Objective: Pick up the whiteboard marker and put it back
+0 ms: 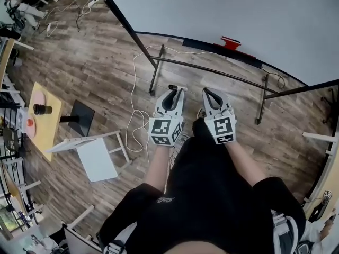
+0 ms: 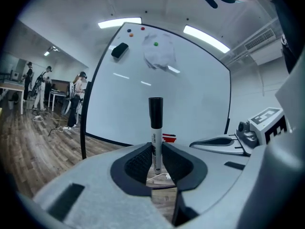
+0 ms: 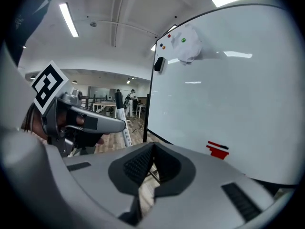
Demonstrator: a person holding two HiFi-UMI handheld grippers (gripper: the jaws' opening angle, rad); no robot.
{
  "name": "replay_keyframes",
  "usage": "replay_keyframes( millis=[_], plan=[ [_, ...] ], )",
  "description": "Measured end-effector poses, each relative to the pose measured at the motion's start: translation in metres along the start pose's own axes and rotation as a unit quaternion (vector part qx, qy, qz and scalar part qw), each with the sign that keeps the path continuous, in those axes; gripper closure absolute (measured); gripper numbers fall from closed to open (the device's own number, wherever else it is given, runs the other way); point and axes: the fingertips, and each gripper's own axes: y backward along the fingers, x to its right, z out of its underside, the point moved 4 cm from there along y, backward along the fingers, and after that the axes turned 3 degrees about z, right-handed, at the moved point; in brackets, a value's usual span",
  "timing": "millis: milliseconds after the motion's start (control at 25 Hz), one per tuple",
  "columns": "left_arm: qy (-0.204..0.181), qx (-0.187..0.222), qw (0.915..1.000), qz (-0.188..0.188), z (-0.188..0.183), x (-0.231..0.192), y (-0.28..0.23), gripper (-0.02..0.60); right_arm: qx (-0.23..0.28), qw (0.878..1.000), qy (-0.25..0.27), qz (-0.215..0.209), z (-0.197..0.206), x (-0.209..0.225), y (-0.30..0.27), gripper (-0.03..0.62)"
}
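left claw grips the marker, right claw clenched on nothing

the left claw is clamped on the lower end of the whiteboard marker. its ribbed black pads press the white barrel from both sides. the marker stands upright between them, black cap on top, well clear above the jaw tips.

the right claw is clenched, its two pads meeting with nothing between them. in the head view the two claws sit side by side, level with each other and just apart, each carried on a bare forearm.

in front of both stands the whiteboard in its dark frame, tilted in the left gripper view by the lens. a black eraser sticks near its top edge. beside it are a few small coloured magnets and a pale crumpled sheet. a red object lies low on the board, near its bottom edge.

below is a wood-plank floor, with a white cable trailing by the board's stand. farther left in the head view, a yellow tabletop carries a dark cylinder.
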Motion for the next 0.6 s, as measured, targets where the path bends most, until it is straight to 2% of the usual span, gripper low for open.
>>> replay_keyframes(
  millis=[280, 480, 600],
  plan=[
    [-0.034, -0.019, 0.9992, 0.008, -0.012, -0.016, -0.051, 0.515, 0.016, 1.0, -0.017, -0.001, -0.006, 0.037, -0.04, 0.591],
    [-0.095, -0.046, 0.9941, 0.025, -0.029, -0.024, -0.094, 0.515, 0.022, 1.0, -0.01, 0.008, -0.007, 0.071, -0.073, 0.591],
    [-0.147, -0.077, 0.9855, 0.037, -0.034, -0.022, -0.125, 0.514, 0.028, 0.999, -0.022, 0.012, -0.003, 0.096, -0.085, 0.591]
  ],
)
